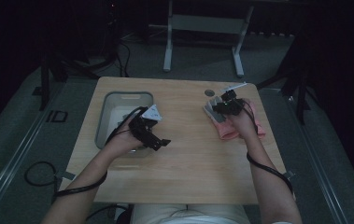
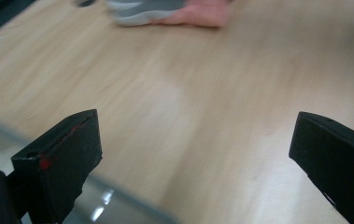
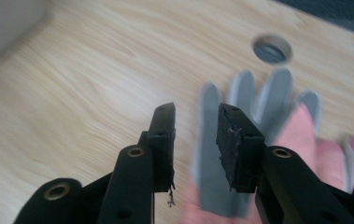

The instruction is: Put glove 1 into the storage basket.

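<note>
High view: left gripper [image 1: 158, 140], jaws wide apart and empty, sits at nine o'clock by the bin [image 1: 111, 100]; right gripper [image 1: 221, 100], jaws narrowly apart, hovers over the gloves [image 1: 226, 130] at two o'clock.

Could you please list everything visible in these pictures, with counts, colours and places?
table: one, light wood, centre of the high view, with a round hole near its far edge.
tray: one, grey, on the table's left part.
gloves: a pile, count unclear, pink with grey fingers, on the table's right part.
frame: one, pale grey metal, on the floor beyond the table.
floor: dark grey, around the table.
left gripper: one, black, jaws wide open, at the tray's near right corner.
right gripper: one, black, jaws narrowly apart above a grey glove finger.
forearms: two, entering from the bottom.
</note>
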`<state>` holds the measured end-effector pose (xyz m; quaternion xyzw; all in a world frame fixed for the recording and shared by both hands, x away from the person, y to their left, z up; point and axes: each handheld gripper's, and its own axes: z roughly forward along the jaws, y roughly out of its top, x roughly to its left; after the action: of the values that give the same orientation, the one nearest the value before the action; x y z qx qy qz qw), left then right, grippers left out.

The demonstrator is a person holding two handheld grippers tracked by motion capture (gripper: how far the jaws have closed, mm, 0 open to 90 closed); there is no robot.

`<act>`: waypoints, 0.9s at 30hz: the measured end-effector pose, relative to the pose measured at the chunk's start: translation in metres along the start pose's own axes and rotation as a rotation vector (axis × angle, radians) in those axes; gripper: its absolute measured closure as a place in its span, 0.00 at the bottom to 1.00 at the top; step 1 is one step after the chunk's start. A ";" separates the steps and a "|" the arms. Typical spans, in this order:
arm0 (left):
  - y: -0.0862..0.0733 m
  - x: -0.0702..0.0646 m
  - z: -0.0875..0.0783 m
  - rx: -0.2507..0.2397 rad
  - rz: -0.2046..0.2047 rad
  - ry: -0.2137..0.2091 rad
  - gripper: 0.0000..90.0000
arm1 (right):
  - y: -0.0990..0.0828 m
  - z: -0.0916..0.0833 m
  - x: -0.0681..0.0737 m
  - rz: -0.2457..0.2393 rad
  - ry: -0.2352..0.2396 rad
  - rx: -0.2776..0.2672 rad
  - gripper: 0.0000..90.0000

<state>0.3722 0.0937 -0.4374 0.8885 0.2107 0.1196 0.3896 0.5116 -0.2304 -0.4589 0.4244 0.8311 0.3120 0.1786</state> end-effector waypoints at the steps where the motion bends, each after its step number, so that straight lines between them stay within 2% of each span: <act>1: 0.000 -0.005 0.003 -0.008 0.011 -0.013 0.02 | -0.004 0.004 -0.004 0.002 -0.018 0.015 0.75; 4: -0.002 -0.018 0.012 -0.003 0.043 -0.014 0.02 | -0.012 0.012 -0.010 0.005 -0.037 0.041 0.74; 7: -0.007 -0.027 0.020 -0.011 0.045 -0.020 0.02 | -0.020 0.019 -0.015 0.011 -0.048 0.053 0.74; 9: -0.012 -0.035 0.027 0.002 0.060 -0.034 0.02 | -0.025 0.022 -0.016 0.000 -0.066 0.046 0.76; 11: -0.017 -0.041 0.032 0.009 0.078 -0.048 0.02 | -0.028 0.025 -0.018 0.011 -0.064 0.040 0.76; 15: -0.029 -0.059 0.042 -0.007 0.085 -0.041 0.02 | -0.032 0.029 -0.018 0.007 -0.049 0.049 0.75; 19: -0.042 -0.073 0.055 0.037 0.112 -0.030 0.02 | -0.037 0.037 -0.017 -0.028 -0.084 0.095 0.75; 22: -0.049 -0.076 0.058 0.037 0.101 -0.022 0.02 | -0.040 0.040 -0.017 -0.025 -0.079 0.100 0.74; 23: -0.057 -0.077 0.061 0.024 0.067 -0.024 0.02 | -0.041 0.042 -0.017 -0.024 -0.078 0.107 0.73; 24: -0.057 -0.077 0.061 0.024 0.067 -0.024 0.02 | -0.042 0.044 -0.017 -0.023 -0.080 0.109 0.73; 25: -0.065 -0.079 0.063 0.002 0.038 -0.004 0.02 | -0.043 0.045 -0.017 -0.019 -0.083 0.103 0.73; 27: -0.071 -0.082 0.064 -0.006 0.014 0.008 0.02 | -0.044 0.047 -0.018 -0.009 -0.080 0.098 0.77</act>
<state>0.3044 0.0578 -0.5373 0.8883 0.2056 0.1267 0.3907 0.5221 -0.2475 -0.5229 0.4412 0.8394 0.2529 0.1919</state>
